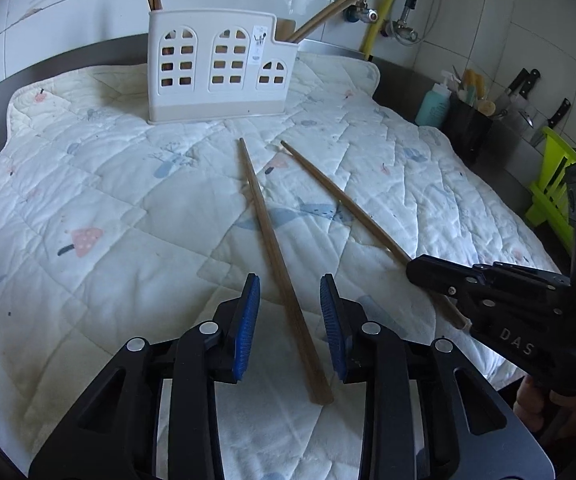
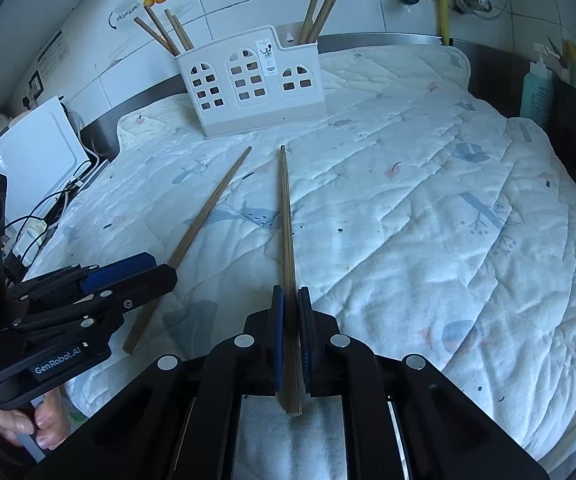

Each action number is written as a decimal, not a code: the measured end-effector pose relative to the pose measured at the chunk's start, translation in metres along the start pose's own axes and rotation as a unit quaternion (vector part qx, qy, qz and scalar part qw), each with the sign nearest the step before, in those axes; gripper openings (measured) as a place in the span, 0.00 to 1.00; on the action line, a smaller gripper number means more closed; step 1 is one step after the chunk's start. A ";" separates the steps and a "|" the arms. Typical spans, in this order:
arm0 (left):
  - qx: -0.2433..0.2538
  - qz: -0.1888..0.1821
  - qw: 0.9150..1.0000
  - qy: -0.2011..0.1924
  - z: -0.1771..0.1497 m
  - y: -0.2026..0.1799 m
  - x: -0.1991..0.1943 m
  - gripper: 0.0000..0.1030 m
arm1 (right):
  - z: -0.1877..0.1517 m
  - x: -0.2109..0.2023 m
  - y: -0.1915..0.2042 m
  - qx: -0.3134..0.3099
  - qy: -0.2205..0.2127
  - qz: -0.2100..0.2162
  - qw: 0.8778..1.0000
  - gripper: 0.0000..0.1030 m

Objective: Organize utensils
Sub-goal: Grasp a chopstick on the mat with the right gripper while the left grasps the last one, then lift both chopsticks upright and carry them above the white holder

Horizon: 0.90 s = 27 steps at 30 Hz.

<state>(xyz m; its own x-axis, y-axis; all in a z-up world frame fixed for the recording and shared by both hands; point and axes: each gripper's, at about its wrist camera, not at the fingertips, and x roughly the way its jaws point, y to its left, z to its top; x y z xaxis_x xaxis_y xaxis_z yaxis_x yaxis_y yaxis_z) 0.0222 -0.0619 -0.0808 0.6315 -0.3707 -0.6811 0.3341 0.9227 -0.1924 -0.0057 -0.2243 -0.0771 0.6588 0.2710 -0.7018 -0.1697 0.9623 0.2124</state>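
Note:
Two wooden chopsticks lie on a quilted mat point(image 1: 88, 184). My left gripper point(image 1: 290, 292) is open, its blue pads on either side of the left chopstick point(image 1: 272, 240), not touching it. My right gripper point(image 2: 291, 300) is shut on the right chopstick point(image 2: 286, 216), near its thick end; it also shows in the left wrist view point(image 1: 348, 200). A white utensil holder point(image 1: 218, 68) with arched window cut-outs stands at the back of the mat, with several chopsticks point(image 2: 324, 0) in its end compartments. The left gripper also shows in the right wrist view point(image 2: 156, 270).
A teal bottle point(image 1: 432, 104), a black caddy point(image 1: 468, 128), knives point(image 1: 516, 88) and a green rack point(image 1: 552, 188) stand at the right. A white appliance point(image 2: 36, 152) and cables point(image 2: 36, 228) sit at the left. Pipes and valves point(image 1: 384, 20) run on the tiled wall.

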 end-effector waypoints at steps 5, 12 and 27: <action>-0.012 0.005 1.000 0.002 0.002 0.001 0.007 0.21 | -0.003 -0.002 -0.002 0.004 -0.002 0.002 1.000 0.08; -0.004 0.027 1.000 -0.001 0.002 0.000 0.008 0.09 | -0.006 -0.002 0.000 -0.002 -0.007 0.001 1.000 0.07; -0.022 0.010 0.999 -0.045 0.028 0.028 -0.035 0.05 | 0.037 -0.061 0.015 -0.066 -0.085 -0.005 0.994 0.06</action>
<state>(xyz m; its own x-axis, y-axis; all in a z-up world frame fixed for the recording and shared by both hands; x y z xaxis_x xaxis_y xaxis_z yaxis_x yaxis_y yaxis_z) 0.0292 -0.0263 -0.0420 0.6992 -0.3582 -0.6188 0.2904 0.9331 -0.2120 -0.0215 -0.2271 -0.0062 0.7734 0.2648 -0.5759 -0.2499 0.9624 0.1069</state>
